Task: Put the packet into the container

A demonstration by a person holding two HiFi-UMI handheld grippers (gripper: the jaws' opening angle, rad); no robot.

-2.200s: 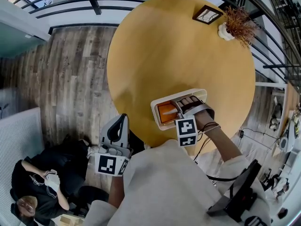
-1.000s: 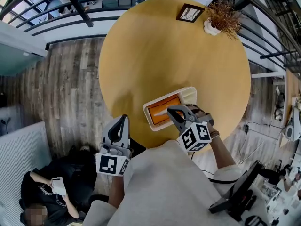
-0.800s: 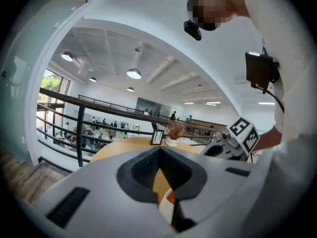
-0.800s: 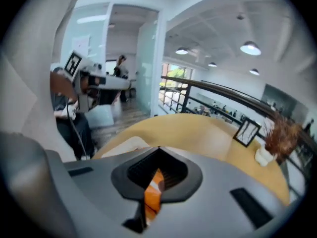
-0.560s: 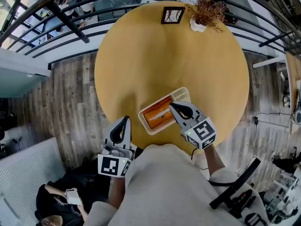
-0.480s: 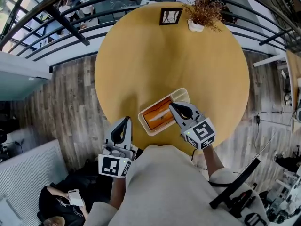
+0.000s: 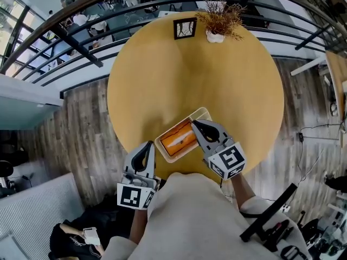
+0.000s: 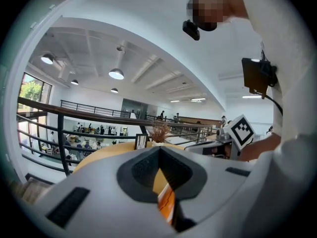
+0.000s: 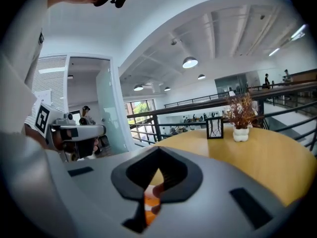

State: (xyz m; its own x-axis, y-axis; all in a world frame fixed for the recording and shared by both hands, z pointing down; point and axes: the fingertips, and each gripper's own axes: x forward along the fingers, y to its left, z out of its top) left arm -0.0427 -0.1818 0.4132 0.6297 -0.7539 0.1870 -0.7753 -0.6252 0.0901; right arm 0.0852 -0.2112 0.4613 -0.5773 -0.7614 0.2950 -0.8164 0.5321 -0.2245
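Observation:
An orange packet (image 7: 179, 138) lies inside the cream container (image 7: 201, 112) near the front edge of the round yellow table (image 7: 217, 75). My right gripper (image 7: 195, 123) hovers just right of the container, shut and empty, its tips over the container's right end. At the table's rim, left of the container, my left gripper (image 7: 149, 144) is shut with nothing in it. In the left gripper view, the packet (image 8: 167, 202) shows below the closed jaws. The packet (image 9: 147, 202) shows the same way in the right gripper view.
A small picture frame (image 7: 185, 28) and a white vase of dried plant (image 7: 217, 23) stand at the table's far edge. Black railings curve behind the table. Wooden floor lies to the left, where a person (image 7: 73, 240) sits low.
The right gripper has risen out of the container and rolled, leaving the orange packet lying inside. The left gripper has shifted a little toward the table's edge.

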